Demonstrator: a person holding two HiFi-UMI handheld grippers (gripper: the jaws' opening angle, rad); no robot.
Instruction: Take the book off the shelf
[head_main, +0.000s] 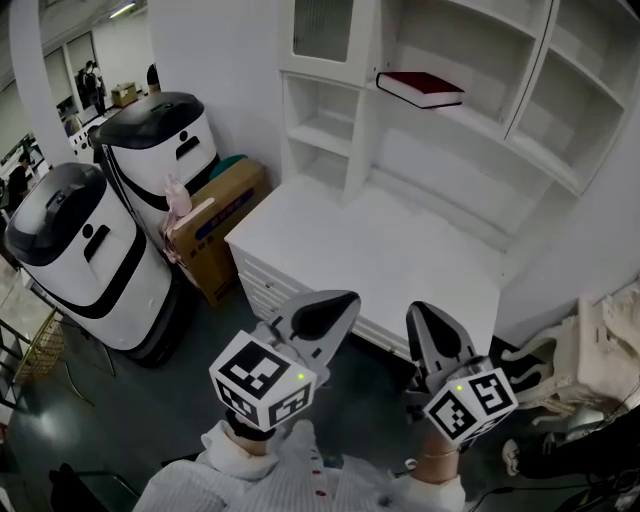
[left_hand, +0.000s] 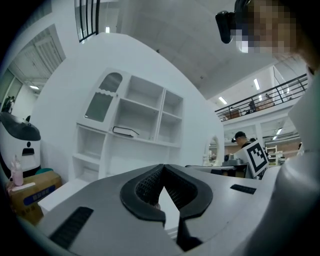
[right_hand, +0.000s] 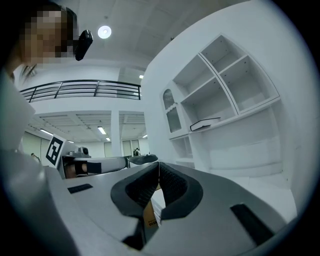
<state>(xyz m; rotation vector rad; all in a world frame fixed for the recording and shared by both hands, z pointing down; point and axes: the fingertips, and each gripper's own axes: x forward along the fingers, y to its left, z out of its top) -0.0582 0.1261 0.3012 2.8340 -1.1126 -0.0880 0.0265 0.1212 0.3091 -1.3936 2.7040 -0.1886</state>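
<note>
You hold both grippers level and side by side off the front edge of the desk (head_main: 400, 250), aimed toward the shelf (head_main: 480, 120) that rises from the desk's back edge. That looks like an approach stance and not a reach, since neither one is over the desk yet. The left gripper (head_main: 338, 303) has its jaws closed tip to tip with nothing between them, as its own view shows (left_hand: 162, 167). The right gripper (head_main: 428, 318) looks the same, the pads meeting at the tips (right_hand: 159, 164). The sliver of brown in the gap below them is probably something in the background, not a thing you carry. With both pairs of jaws closed and empty, no grasp has begun, so you will likely need to open one pair before you reach across the desk. The book (head_main: 420, 88) lies flat on its side on a board of the shelf, above the desk's back edge and well apart from both grippers. Its cover is dark red and the pale page block faces forward. One end seems to overhang the front of the board slightly, which would give the jaws an edge to take. It shows small in the left gripper view (left_hand: 125, 131) and in the right gripper view (right_hand: 205, 123). Nothing stands on the desk in your way.
</note>
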